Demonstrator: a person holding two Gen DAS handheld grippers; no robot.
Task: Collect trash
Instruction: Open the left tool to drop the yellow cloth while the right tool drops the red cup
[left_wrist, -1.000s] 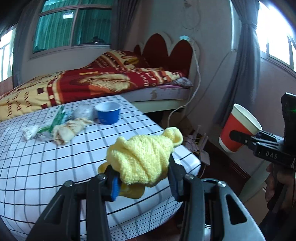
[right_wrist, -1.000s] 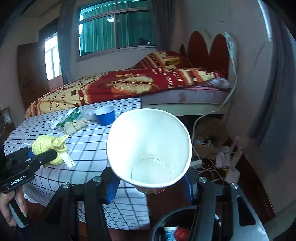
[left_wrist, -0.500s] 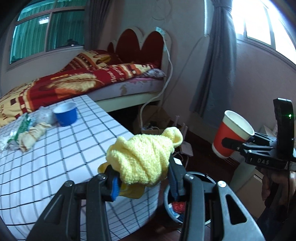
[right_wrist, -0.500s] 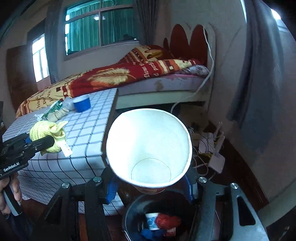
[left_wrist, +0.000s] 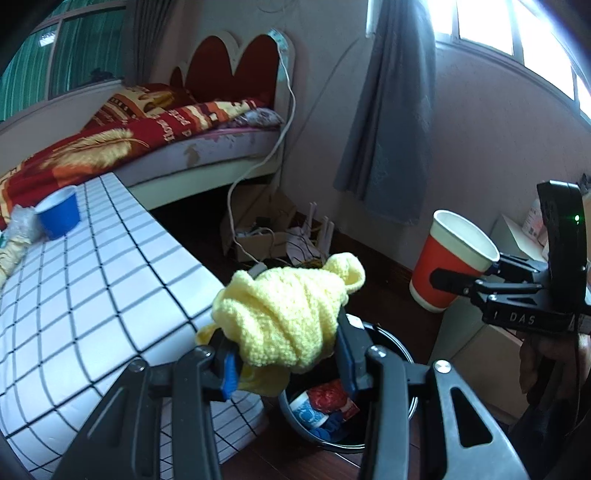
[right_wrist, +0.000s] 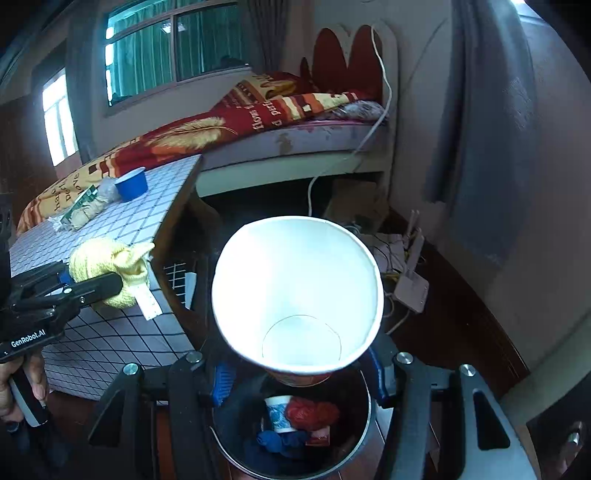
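Note:
My left gripper (left_wrist: 286, 360) is shut on a bundle of yellow knitted cloth (left_wrist: 288, 314), held past the table's corner and above the near rim of a round black bin (left_wrist: 400, 349). The cloth (right_wrist: 110, 267) with a white tag also shows at the left of the right wrist view. My right gripper (right_wrist: 299, 373) is shut on a red paper cup (right_wrist: 295, 291) with a white inside, directly over the bin (right_wrist: 364, 424). The same cup (left_wrist: 448, 258) appears at the right of the left wrist view. The bin holds a small printed cup (right_wrist: 279, 411), red wrapping (right_wrist: 314, 411) and something blue.
A white checked table (left_wrist: 92, 295) bears a blue cup (left_wrist: 59, 216), a clear bag and wrappers (right_wrist: 83, 208). Behind it stands a bed with a red and yellow blanket (left_wrist: 122, 136). Cables and boxes (left_wrist: 266, 232) lie on the floor by the grey curtain (left_wrist: 391, 122).
Both grippers swung right and down, away from the table top, with their loads unchanged. The bin has come into fuller view beneath them, and the paper cup now hangs right over it.

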